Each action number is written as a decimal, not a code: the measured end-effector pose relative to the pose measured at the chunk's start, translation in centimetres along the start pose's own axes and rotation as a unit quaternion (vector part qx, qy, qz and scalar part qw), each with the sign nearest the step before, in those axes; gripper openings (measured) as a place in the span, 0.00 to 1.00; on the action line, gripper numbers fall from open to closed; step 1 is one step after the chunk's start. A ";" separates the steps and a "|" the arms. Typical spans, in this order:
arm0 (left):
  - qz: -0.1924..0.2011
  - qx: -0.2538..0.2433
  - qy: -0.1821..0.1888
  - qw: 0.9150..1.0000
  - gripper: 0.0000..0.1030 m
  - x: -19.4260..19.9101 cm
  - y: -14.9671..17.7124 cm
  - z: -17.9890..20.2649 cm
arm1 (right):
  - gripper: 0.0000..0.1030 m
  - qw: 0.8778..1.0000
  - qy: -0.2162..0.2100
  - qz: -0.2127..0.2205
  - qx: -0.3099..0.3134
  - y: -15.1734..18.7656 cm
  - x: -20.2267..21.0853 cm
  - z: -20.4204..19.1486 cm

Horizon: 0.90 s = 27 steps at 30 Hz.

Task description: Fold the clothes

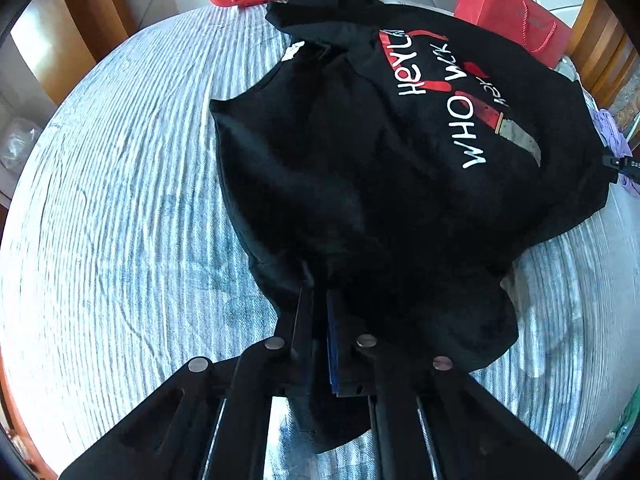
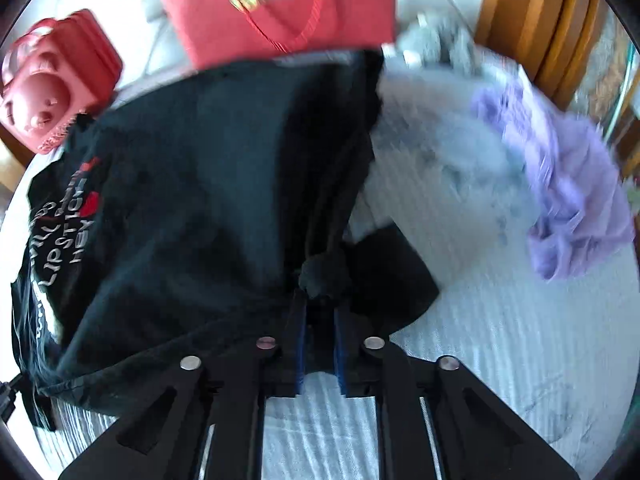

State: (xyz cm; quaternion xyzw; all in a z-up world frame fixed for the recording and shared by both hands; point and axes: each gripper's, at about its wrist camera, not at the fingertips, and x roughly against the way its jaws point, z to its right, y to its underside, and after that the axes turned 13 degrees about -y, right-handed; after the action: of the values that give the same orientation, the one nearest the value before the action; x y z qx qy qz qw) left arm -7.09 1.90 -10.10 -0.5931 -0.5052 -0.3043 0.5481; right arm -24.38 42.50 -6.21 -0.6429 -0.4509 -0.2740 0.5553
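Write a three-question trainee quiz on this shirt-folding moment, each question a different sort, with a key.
1. True or false: the left gripper is shut on the black printed T-shirt.
2. Multiple choice: what lies right of the shirt in the right wrist view? A) crumpled lilac garment B) green towel C) white cup
3. Fill in: the shirt lies on a striped pale blue ____.

Key: 1 true. 2 A. 3 cloth. The right gripper also pinches bunched shirt fabric.

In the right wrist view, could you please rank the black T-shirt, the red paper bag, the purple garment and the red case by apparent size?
1. black T-shirt, far the largest, though nearest the camera.
2. red paper bag and purple garment: look alike; the bag is cut off by the frame, so unranked.
3. red case, smallest.
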 end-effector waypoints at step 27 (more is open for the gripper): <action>0.001 -0.004 0.072 0.997 0.44 -0.4 1.1 -2.1 | 0.60 0.990 0.045 0.027 -0.134 18.9 12.9 2.3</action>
State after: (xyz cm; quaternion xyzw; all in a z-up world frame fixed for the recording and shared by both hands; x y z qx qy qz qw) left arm -5.79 -0.08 -10.36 -0.5727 -0.4626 -0.3478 0.5806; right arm -2.33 48.73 -4.57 -0.7100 -0.3673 -0.3457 0.4915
